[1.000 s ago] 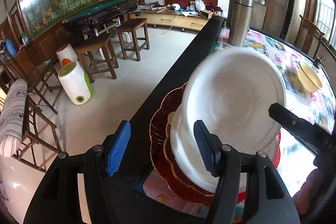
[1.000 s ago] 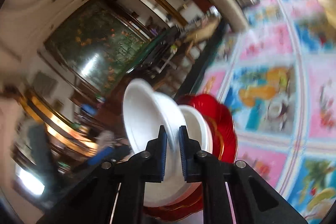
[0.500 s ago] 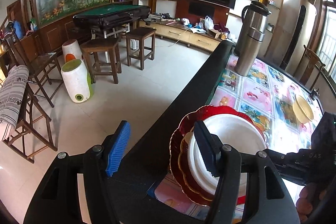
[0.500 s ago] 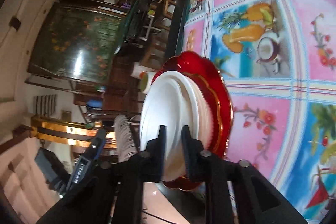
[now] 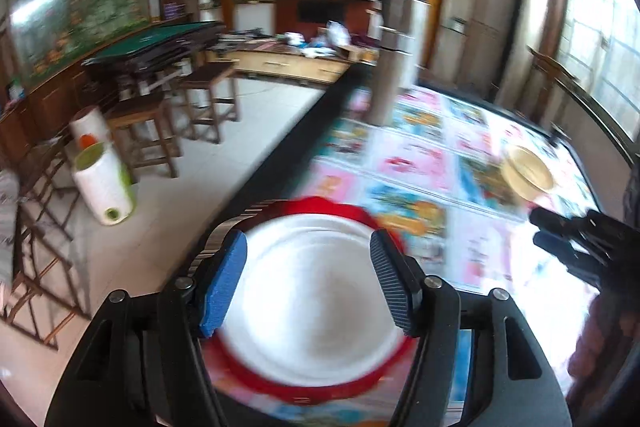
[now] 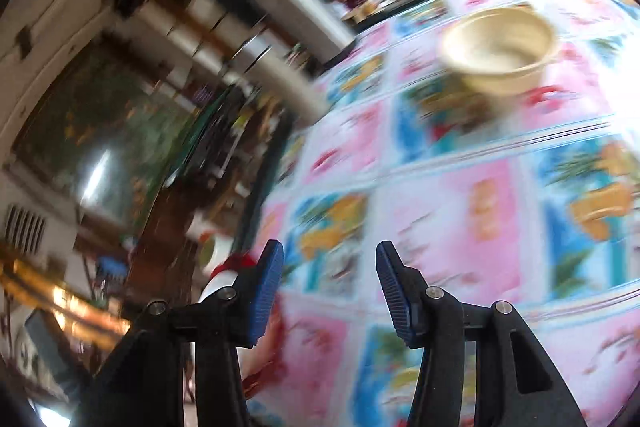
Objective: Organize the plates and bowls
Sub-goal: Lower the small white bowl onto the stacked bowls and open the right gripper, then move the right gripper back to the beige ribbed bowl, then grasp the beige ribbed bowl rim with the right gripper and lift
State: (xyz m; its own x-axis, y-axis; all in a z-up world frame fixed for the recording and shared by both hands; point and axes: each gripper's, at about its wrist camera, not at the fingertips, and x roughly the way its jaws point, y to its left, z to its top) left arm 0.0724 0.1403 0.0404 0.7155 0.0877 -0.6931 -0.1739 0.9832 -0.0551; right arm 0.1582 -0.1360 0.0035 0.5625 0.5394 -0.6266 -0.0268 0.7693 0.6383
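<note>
Both views are pretty motion-blurred, so only the big stuff reads clearly. The left gripper [image 5: 308, 285] has its blue-padded fingers spread wide with nothing between them, hovering right above the stack: a round white plate [image 5: 312, 303] sitting on a scalloped red plate [image 5: 320, 205], near the dark edge of the table with the colourful pink-and-blue fruit-print cloth [image 5: 412, 155]. From that camera the white plate fills the gap between the two pads, but I can't tell if they touch it.

The right gripper [image 6: 330, 287] is also spread apart and empty, over bare tablecloth. The stack is off to its left, just a sliver of red and white behind the left finger. A beige round bowl [image 6: 498, 53] sits upright farther out on the cloth, well apart from both grippers. A tall steel thermos [image 5: 394, 67] stands near the table's far edge.
</note>
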